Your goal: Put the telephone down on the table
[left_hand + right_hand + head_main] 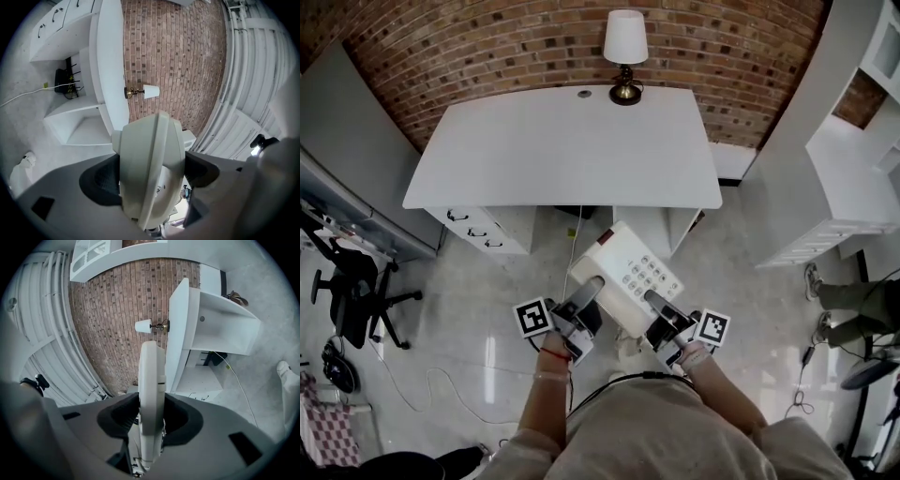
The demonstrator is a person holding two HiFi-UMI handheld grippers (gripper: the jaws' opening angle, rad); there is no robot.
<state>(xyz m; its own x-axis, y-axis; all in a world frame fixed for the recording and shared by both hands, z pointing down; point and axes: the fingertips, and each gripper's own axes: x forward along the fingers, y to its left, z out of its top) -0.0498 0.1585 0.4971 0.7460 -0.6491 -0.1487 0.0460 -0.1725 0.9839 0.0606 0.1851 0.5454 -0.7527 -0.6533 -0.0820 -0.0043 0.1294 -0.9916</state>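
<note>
White flat bench [562, 150] stands ahead. My left gripper [592, 291] and right gripper [656, 302] squeeze their jaws on the cream plastic telephone [628, 267], not yet put down.

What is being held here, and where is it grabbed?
The telephone: the left hand-held gripper clamps its handset side, the right hand-held gripper its keypad edge.
</note>
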